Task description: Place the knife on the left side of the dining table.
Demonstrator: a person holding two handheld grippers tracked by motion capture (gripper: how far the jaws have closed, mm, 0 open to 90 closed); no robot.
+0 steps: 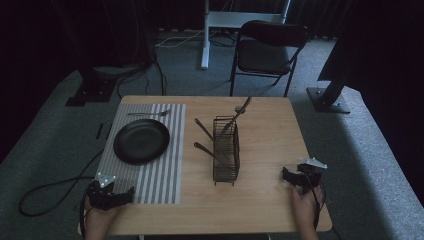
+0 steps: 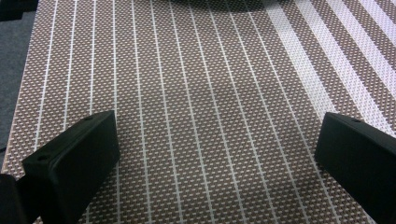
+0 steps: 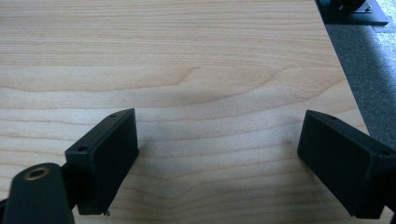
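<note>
Black wire caddy (image 1: pixel 226 150) stands mid-bench with about 4 pieces of cutlery (image 1: pixel 234 119) poking out, and from where I stand the job looks like laying the place setting. At its 9 o'clock, a black plate (image 1: pixel 141 141) already sits on the striped placemat (image 1: pixel 165 175), with 1 utensil (image 1: pixel 148 114) at the plate's 12 o'clock. The rest seems still to come. Left claw (image 2: pixel 217 154) hovers wide open and empty over the mat's near edge; right claw (image 3: pixel 217 149), equally wide and empty, rests over bare bench (image 3: pixel 187 56) at the caddy's 4 o'clock.
</note>
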